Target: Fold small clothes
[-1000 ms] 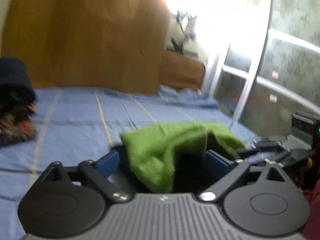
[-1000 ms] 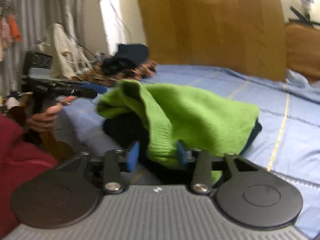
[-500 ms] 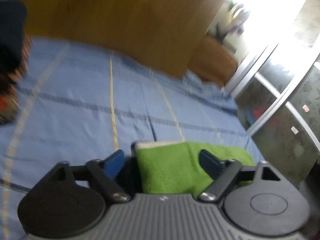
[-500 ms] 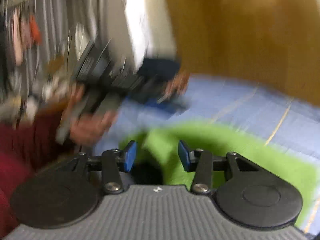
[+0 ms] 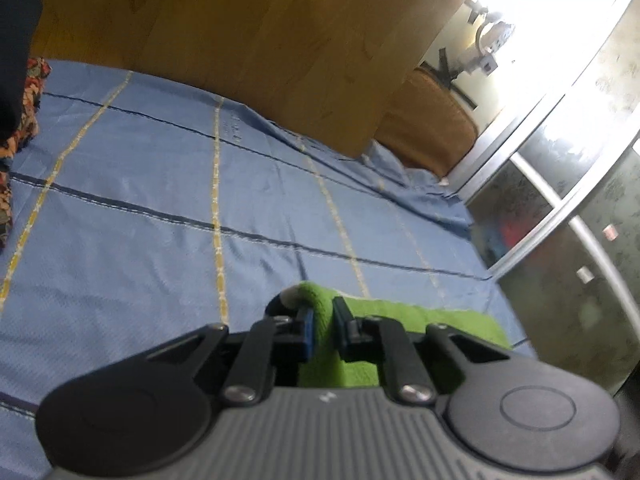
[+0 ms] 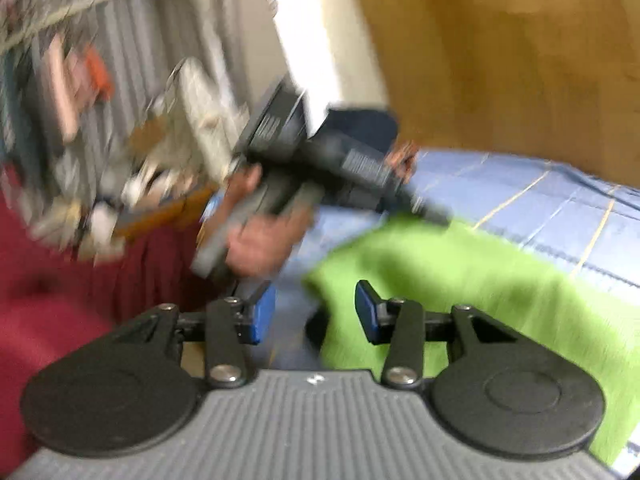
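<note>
A bright green knitted garment is lying on a blue bedsheet with yellow and dark stripes, its raised edge pinched where the left gripper has just been closing on it, while the right gripper is hovering, jaws apart and unclamped, over its near corner.

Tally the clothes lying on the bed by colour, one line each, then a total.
Green: 1, the green knit garment, pinched in the left gripper
Dark navy: 1, the folded piece at the far left edge
Patterned red and black: 1, the patterned cloth under it
Total: 3
</note>
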Demonstrator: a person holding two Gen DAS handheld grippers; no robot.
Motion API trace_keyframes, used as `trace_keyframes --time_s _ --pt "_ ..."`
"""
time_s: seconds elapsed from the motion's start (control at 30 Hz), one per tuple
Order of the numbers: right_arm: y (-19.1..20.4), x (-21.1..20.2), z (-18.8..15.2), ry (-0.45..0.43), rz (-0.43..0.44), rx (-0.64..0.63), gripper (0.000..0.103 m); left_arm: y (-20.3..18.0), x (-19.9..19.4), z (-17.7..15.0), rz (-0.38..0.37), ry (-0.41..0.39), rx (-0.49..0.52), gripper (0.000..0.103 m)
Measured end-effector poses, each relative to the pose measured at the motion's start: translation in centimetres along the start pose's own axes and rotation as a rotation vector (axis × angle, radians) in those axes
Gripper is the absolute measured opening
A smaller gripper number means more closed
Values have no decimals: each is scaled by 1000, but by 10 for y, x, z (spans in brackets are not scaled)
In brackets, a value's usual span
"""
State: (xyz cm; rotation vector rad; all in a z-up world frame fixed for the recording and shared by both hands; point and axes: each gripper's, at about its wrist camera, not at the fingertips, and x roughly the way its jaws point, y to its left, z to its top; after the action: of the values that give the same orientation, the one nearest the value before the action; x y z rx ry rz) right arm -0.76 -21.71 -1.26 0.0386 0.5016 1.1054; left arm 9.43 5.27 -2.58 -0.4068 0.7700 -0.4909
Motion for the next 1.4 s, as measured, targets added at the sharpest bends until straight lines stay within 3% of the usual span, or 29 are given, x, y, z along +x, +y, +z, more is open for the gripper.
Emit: trace_keyframes --time_s 0.07,0.13,0.17,0.23,0.37,0.47,0.6,0.73,0.87,0.97,1.07,1.3,1.4 --pt "-11 12 5 -26 -34 70 46 2 3 -3 14 5 -7 10" --pt "-19 34 -2 12 -54 129 34 8 4 -4 5 10 -36 11" --pt "-23 42 -7 66 -54 161 23 10 3 -6 5 8 -44 11" --pt "-23 60 -23 192 -41 194 21 12 0 -7 11 9 -48 11" --pt "-14 29 -30 217 2 169 21 12 -4 -10 34 -9 -37 19" --pt "-13 18 -41 226 -22 190 21 9 -14 -12 55 -48 -39 22" --pt "-19 -11 -29 73 -54 200 23 6 -40 -13 37 -141 -64 30" --pt "-28 -28 -8 -63 -198 190 23 -18 -53 -11 -4 -184 -6 32" --pt "-49 -23 -11 -32 -311 223 23 -51 -43 -24 -6 -147 144 40" --pt "-58 -20 -30 23 -373 251 21 -67 -27 -41 68 -107 257 41" --pt "-64 -29 -53 -15 -343 325 18 -63 -4 -53 148 -17 273 42" --pt "-67 -48 -60 -107 -290 380 19 -76 6 -67 255 -48 372 53" --pt "-62 -55 -57 -150 -289 374 25 -84 9 -71 307 -55 381 57"
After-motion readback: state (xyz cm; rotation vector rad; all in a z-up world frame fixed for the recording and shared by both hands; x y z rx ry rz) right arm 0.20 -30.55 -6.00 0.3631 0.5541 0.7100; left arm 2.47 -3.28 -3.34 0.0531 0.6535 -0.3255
